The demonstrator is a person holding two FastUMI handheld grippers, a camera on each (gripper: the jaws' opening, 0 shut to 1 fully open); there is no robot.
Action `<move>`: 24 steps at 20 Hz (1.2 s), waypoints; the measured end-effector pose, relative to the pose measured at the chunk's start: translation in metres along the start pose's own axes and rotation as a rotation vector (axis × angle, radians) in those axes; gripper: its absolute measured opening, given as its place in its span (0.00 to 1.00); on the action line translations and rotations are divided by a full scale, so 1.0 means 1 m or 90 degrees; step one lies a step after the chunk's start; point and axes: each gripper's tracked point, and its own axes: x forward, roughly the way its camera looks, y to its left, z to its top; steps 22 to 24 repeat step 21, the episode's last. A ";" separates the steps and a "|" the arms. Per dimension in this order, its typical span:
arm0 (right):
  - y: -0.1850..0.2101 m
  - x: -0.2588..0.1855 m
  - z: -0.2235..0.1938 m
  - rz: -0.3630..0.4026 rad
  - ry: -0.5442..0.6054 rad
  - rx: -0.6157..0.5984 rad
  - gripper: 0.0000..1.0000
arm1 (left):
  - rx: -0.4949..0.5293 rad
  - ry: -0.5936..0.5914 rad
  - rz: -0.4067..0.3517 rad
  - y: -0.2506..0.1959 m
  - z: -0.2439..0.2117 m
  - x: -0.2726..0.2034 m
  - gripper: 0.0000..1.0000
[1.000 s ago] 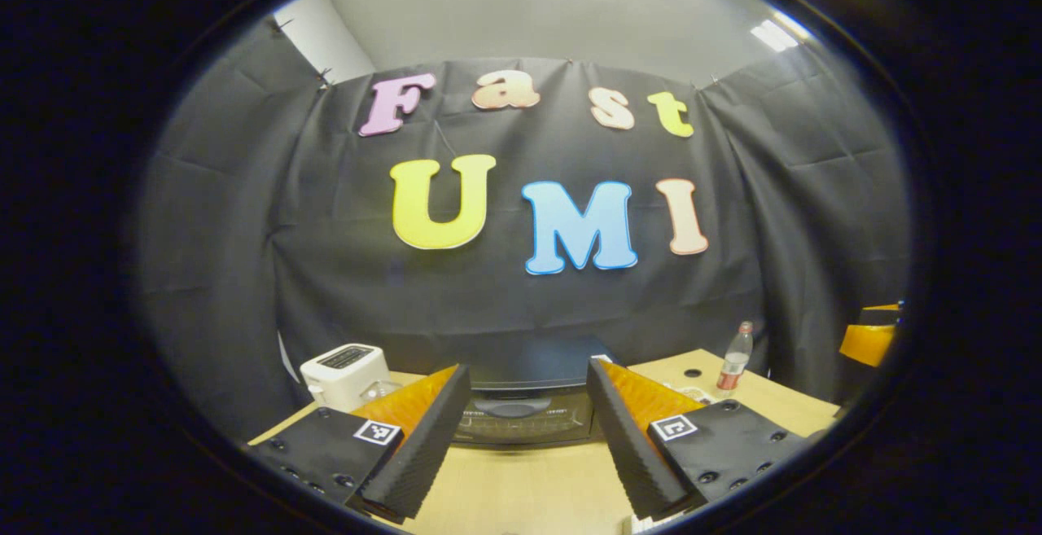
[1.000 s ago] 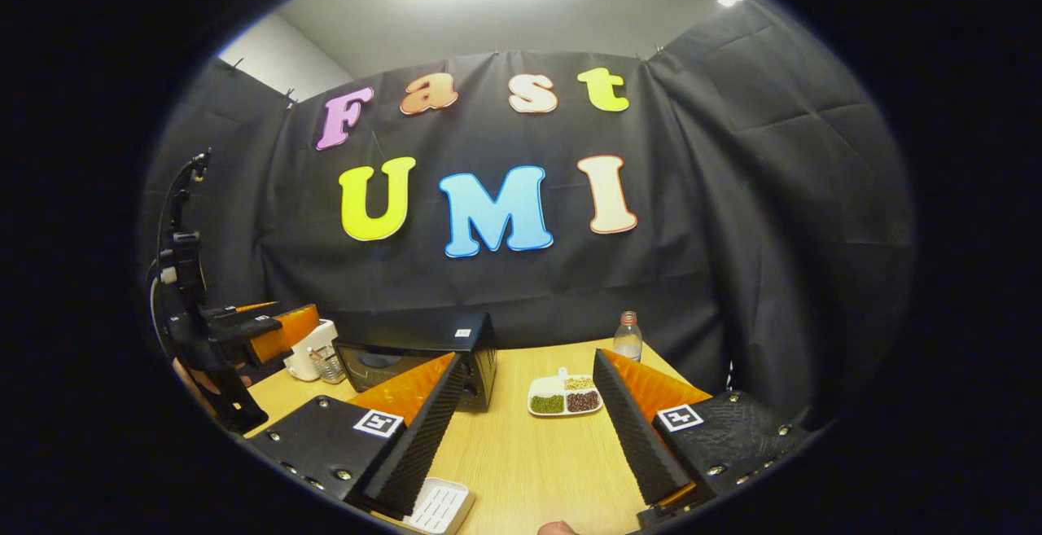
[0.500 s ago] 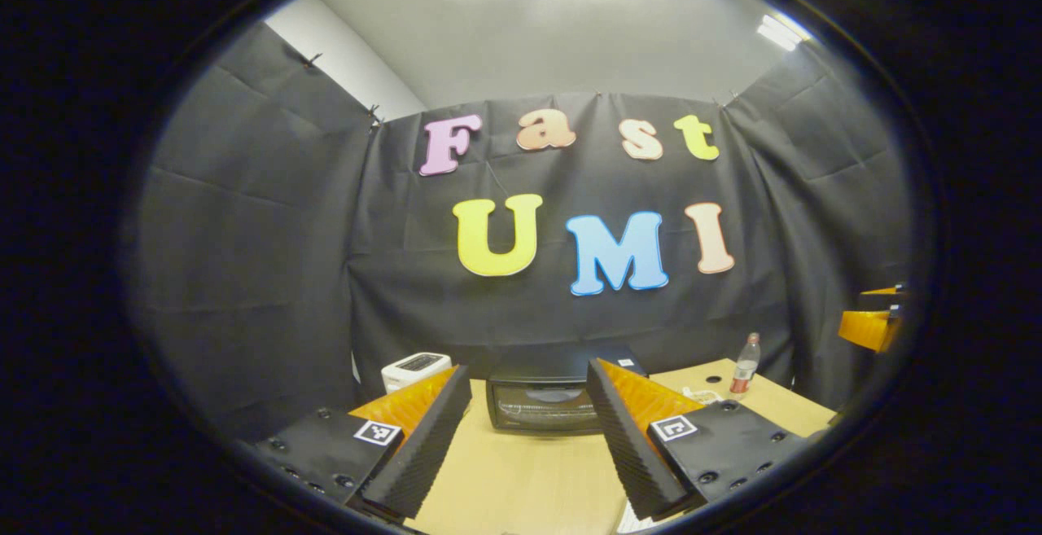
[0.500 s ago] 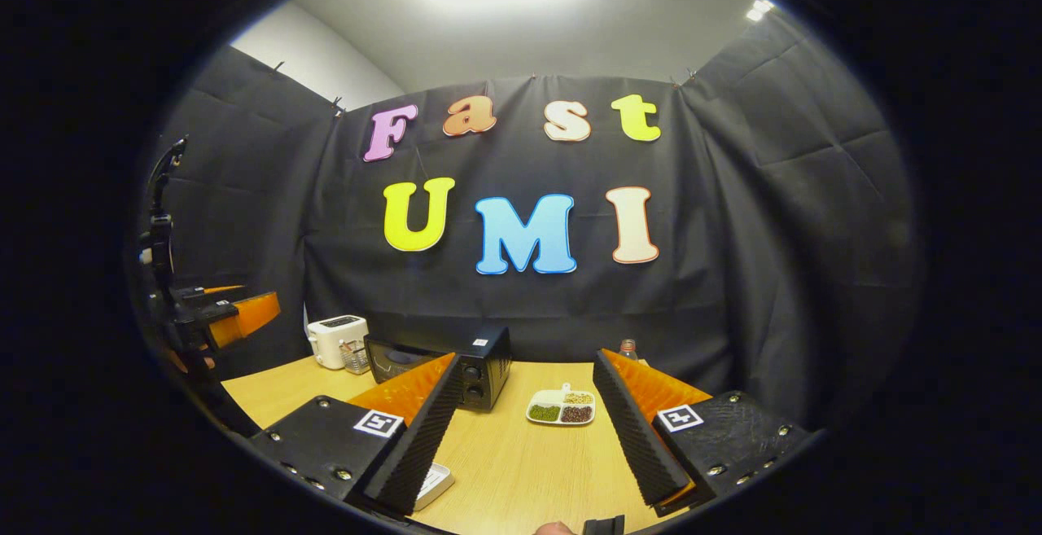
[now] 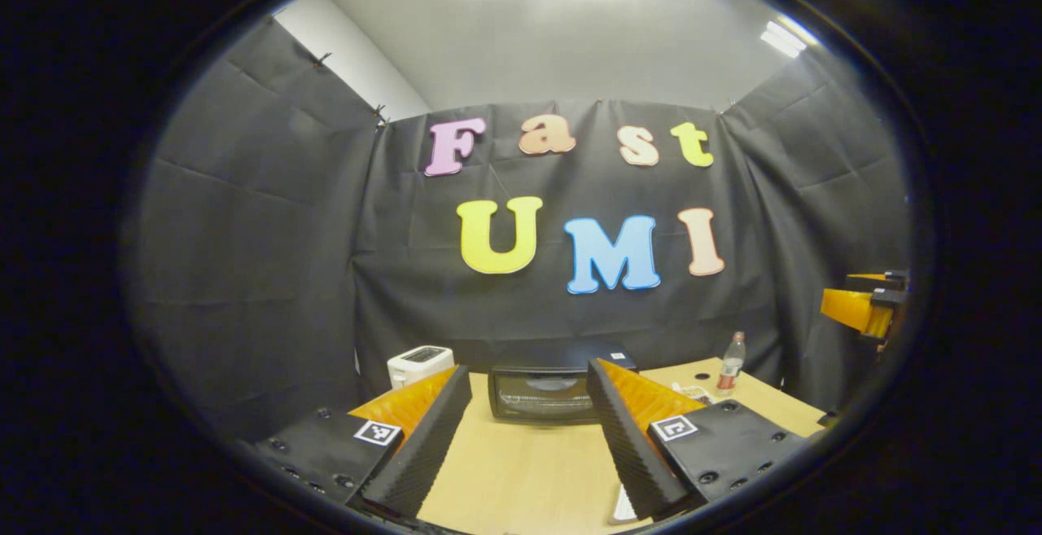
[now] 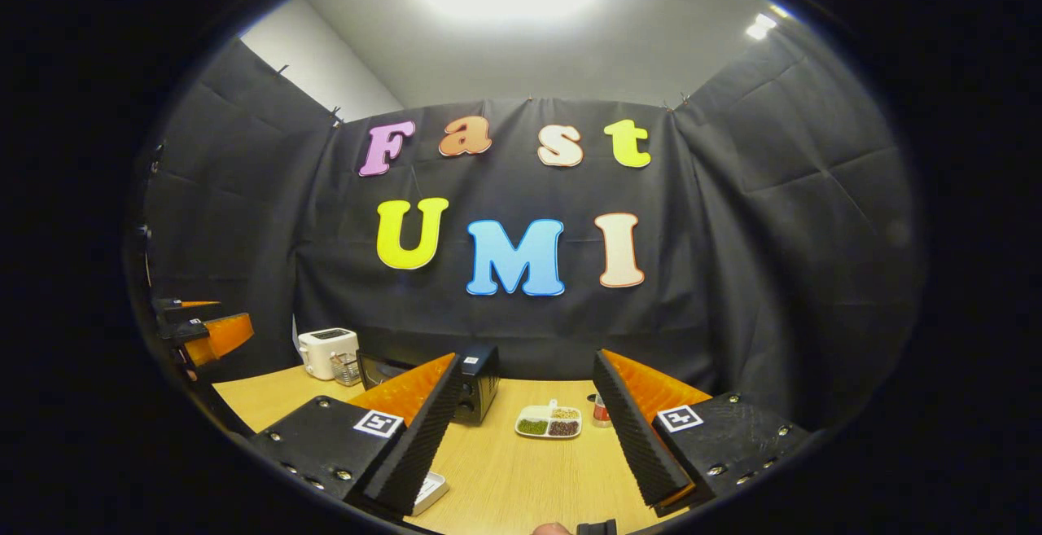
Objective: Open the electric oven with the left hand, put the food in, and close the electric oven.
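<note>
The black electric oven (image 5: 544, 394) stands at the far side of the wooden table (image 5: 521, 470), its glass door shut, straight ahead of my left gripper (image 5: 529, 437), which is open and empty well short of it. In the right gripper view the oven (image 6: 476, 380) shows partly behind a finger. A white divided plate of food (image 6: 549, 422) lies to its right on the table (image 6: 521, 470). My right gripper (image 6: 525, 437) is open and empty, back from the plate. The left gripper (image 6: 203, 331) appears at that view's left edge, the right gripper (image 5: 863, 307) at the left gripper view's right edge.
A white toaster (image 5: 419, 364) stands left of the oven, with a small glass (image 6: 347, 369) beside it. A plastic bottle with a red label (image 5: 731, 364) is at the far right of the table. A small white tray (image 6: 429, 492) lies near my right gripper's left finger.
Both grippers have drawn back from the oven and plate, which look smaller and farther now. Both stay open.
</note>
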 end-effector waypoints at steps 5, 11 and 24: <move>0.015 -0.004 0.007 0.000 -0.013 0.011 0.98 | -0.006 0.000 0.025 0.025 0.003 -0.005 0.96; 0.031 0.001 0.025 0.005 -0.045 0.004 0.98 | -0.017 -0.008 0.046 0.045 0.008 -0.014 0.92; 0.054 0.007 0.026 0.015 -0.054 0.015 0.98 | -0.004 -0.024 0.055 0.063 0.021 -0.012 0.92</move>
